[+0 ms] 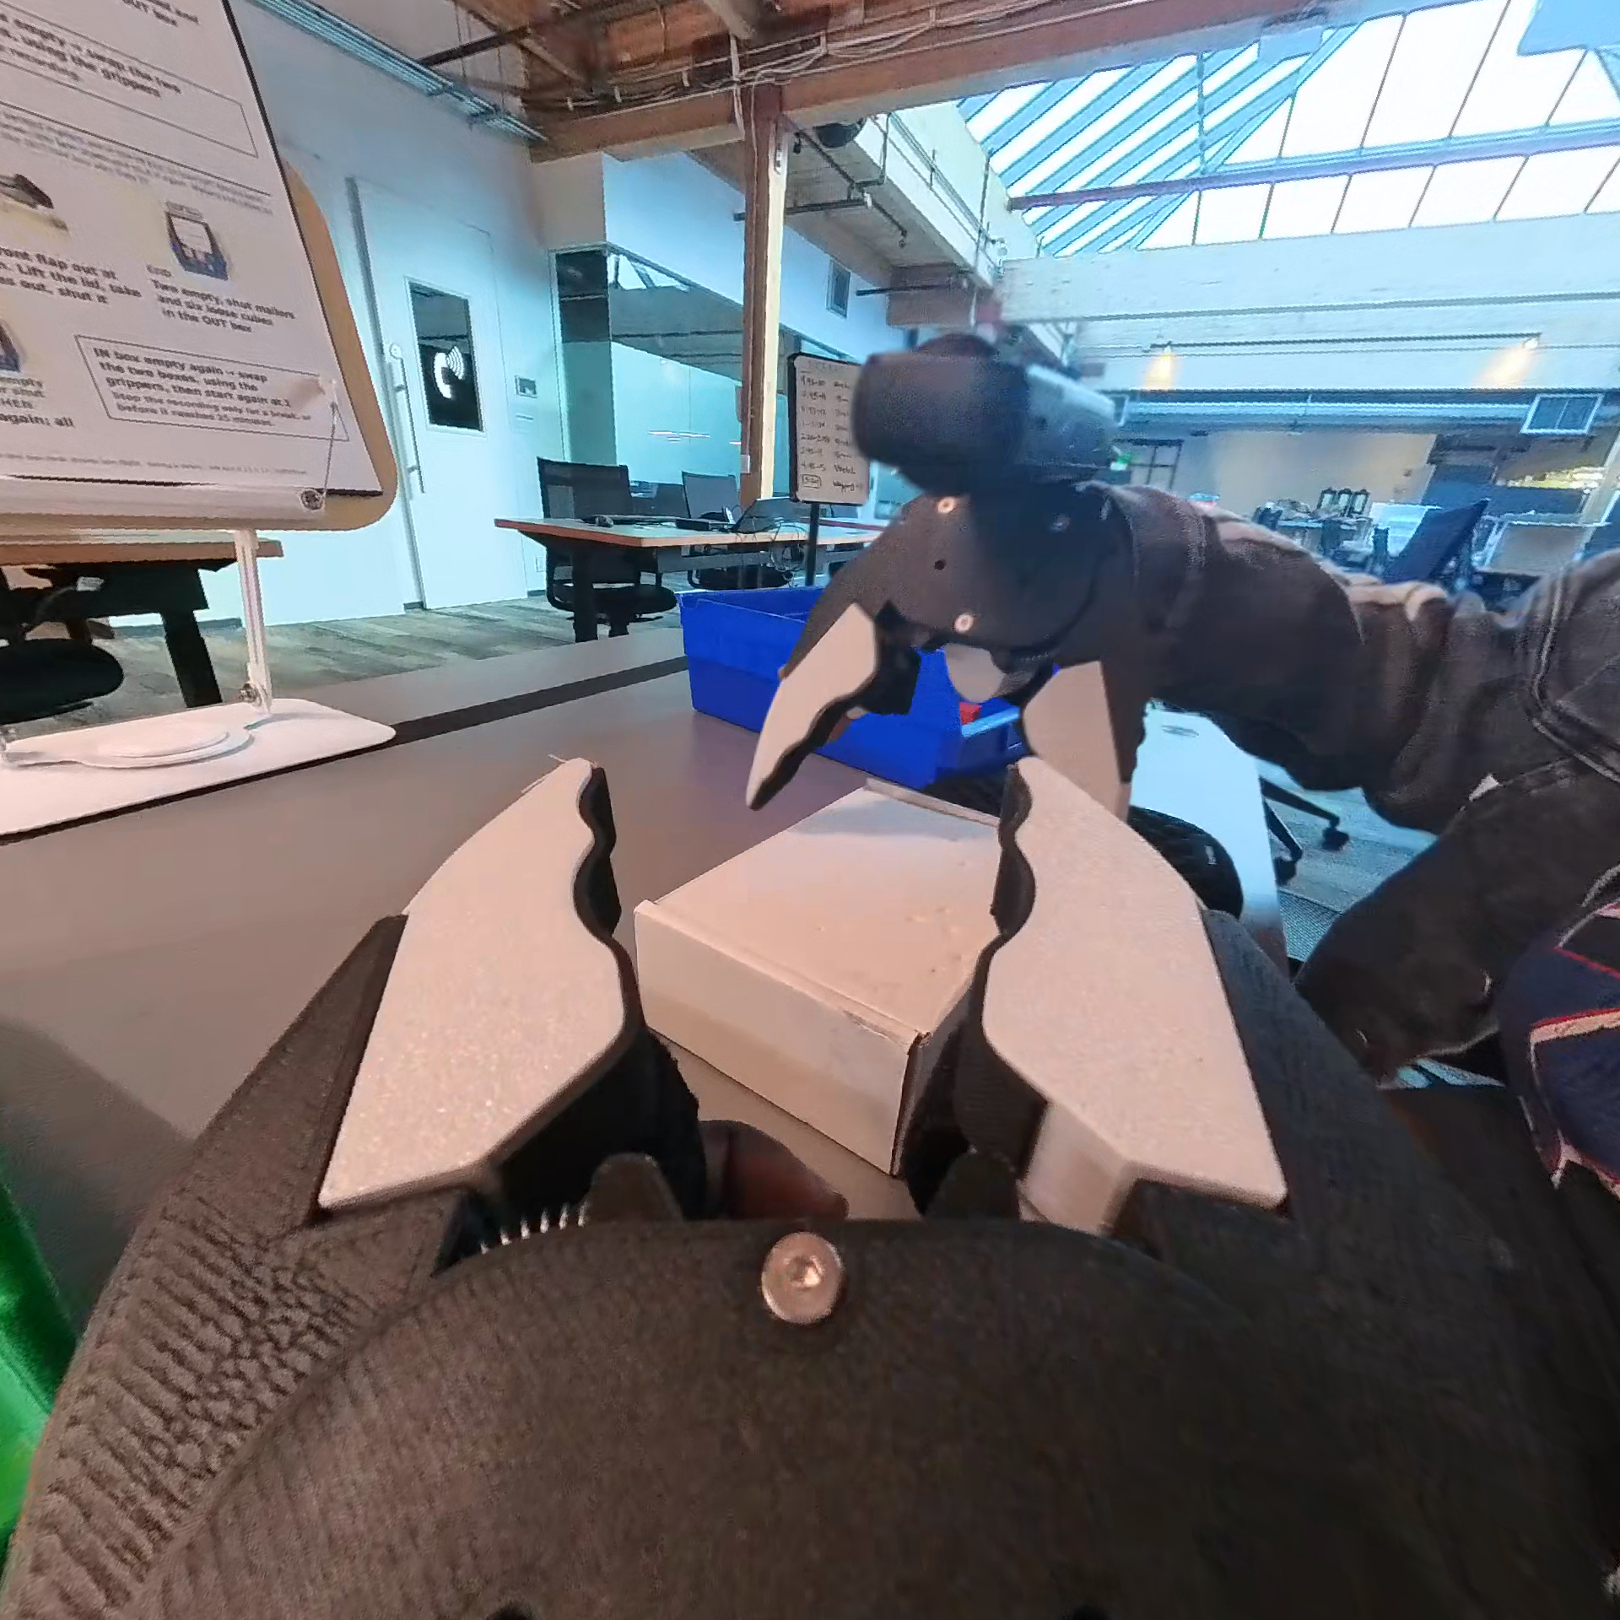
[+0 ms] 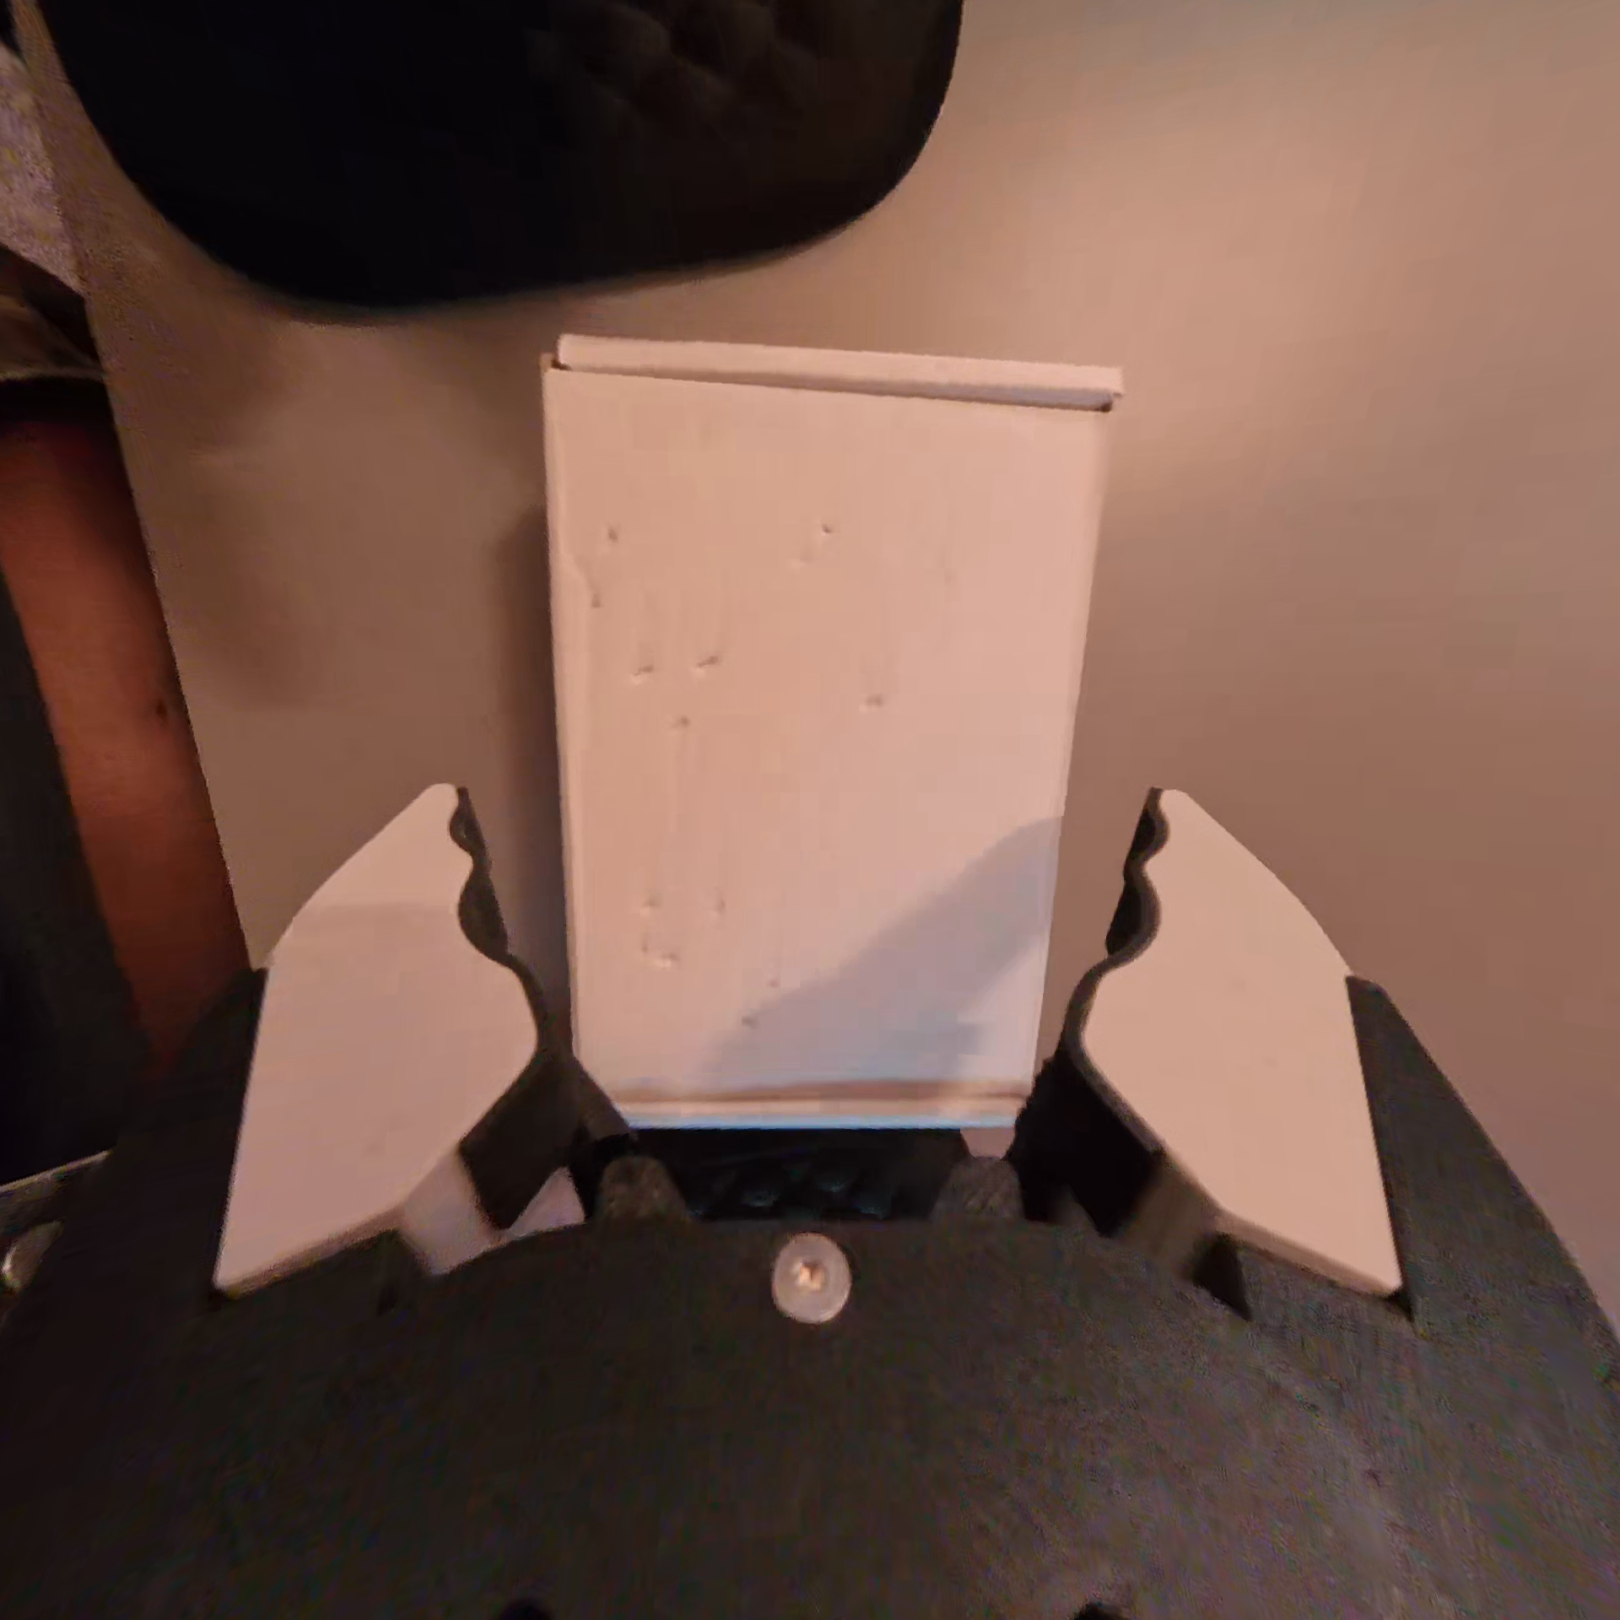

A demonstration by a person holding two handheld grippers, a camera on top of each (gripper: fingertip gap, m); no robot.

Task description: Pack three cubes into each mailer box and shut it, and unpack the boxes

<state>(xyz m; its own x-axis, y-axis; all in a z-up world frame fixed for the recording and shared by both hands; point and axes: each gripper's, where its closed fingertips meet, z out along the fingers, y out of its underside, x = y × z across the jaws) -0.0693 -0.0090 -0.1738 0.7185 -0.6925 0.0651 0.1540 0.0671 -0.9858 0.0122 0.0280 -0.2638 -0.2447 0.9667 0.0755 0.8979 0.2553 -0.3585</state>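
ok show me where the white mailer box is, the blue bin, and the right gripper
white mailer box (image 2: 815, 728): right wrist view, middle of its shut lid.
blue bin (image 1: 754, 649): left wrist view, its near side wall.
right gripper (image 1: 920, 745): left wrist view, midway between its fingertips, above the box.

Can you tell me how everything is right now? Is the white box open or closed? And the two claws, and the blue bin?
White mailer box: closed, lid flat, lying on the table.
Left claw: open, fingers either side of the box's near corner, not squeezing.
Right claw: open, held above the box, fingers spread wider than it.
Blue bin: upright behind the box; what's inside is mostly hidden.
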